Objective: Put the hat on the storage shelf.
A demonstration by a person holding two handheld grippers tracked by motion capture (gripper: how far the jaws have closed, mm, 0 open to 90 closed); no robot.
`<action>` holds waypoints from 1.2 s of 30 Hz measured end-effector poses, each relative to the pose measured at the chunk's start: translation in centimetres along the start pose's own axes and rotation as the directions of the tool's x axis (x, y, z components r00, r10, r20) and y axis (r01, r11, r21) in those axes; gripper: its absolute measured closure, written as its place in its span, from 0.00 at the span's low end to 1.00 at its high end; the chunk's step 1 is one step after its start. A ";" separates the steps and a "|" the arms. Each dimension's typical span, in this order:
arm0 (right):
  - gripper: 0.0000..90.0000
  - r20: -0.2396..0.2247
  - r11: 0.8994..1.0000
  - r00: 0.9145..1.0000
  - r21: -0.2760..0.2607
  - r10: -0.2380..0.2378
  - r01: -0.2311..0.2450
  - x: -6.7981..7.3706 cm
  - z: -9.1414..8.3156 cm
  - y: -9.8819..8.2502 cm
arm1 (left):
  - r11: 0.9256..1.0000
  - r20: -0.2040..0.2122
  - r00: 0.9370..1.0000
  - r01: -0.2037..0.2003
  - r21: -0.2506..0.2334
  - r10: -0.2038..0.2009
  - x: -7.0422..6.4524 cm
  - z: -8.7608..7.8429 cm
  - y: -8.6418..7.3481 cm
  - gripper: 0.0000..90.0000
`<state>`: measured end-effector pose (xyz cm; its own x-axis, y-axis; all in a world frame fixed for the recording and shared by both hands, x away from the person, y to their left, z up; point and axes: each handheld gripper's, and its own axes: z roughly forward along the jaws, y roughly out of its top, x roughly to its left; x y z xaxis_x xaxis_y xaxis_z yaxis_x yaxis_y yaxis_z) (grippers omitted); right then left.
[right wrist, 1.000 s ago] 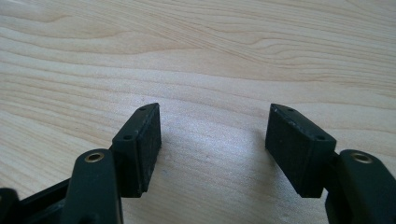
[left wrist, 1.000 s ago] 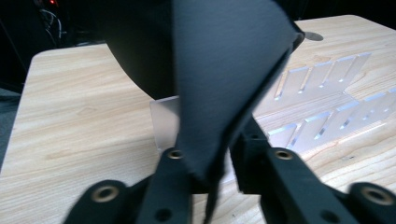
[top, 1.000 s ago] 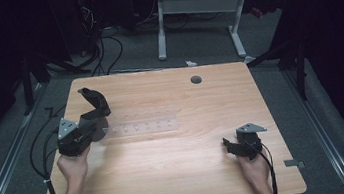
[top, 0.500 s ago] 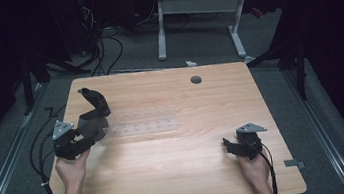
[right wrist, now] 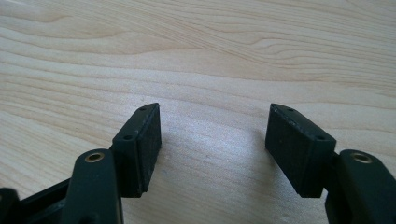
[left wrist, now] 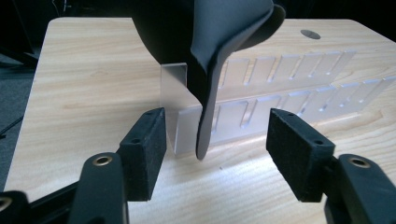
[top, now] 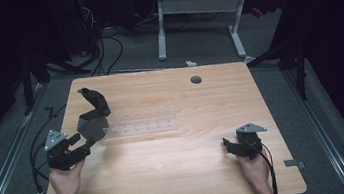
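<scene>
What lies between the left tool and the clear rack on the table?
In the left gripper view, the lower edge of the black shoe hangs between the open left tool and the clear rack. Below it is bare table.

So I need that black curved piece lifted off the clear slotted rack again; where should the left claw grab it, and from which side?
Probably the thin lower edge of the black curved piece, which stands upright in the clear slotted rack. Come in level from the person's side, as the left claw sits now, open, one pad on each flat face. The broad curved top looks too wide to pinch.
</scene>
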<state>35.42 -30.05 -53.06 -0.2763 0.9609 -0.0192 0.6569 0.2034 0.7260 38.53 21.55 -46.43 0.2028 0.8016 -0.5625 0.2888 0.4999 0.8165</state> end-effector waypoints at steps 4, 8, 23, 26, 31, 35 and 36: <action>0.40 0.001 1.000 1.000 0.000 0.002 -0.002 0.0 0.0 0.0 | 1.000 0.006 1.000 -0.011 0.004 0.011 -0.2 -0.9 -0.3 0.42; 0.40 0.001 1.000 1.000 0.000 0.002 -0.002 0.0 0.0 0.0 | 0.999 0.006 0.999 -0.038 0.023 0.038 -0.5 -1.6 -0.8 0.41; 0.40 0.001 1.000 1.000 0.000 0.000 0.000 0.0 0.0 0.0 | 0.997 0.060 0.998 -0.031 0.077 0.027 -2.0 -2.9 -3.4 0.41; 0.40 0.001 1.000 1.000 0.000 0.002 -0.002 0.0 0.0 0.0 | 0.996 0.070 0.997 -0.026 0.088 0.020 -2.3 -3.0 -3.9 0.41; 0.40 0.001 1.000 1.000 0.000 0.000 0.000 0.0 0.0 0.0 | 0.994 0.084 0.996 -0.026 0.103 0.018 -2.8 -2.9 -4.7 0.41; 0.40 0.001 1.000 1.000 0.000 0.002 -0.002 0.0 0.0 0.0 | 0.992 0.106 0.994 -0.031 0.124 0.017 -3.4 -2.7 -5.3 0.41; 0.40 0.001 1.000 1.000 0.000 0.002 -0.002 0.0 0.0 0.0 | 0.991 0.113 0.993 -0.032 0.130 0.017 -3.6 -2.6 -5.5 0.41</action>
<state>35.42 -30.03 -53.07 -0.2746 0.9614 -0.0187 0.6572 0.2019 0.7262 33.72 16.78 -48.60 0.3121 0.7678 -0.5595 0.4011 0.4274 0.8102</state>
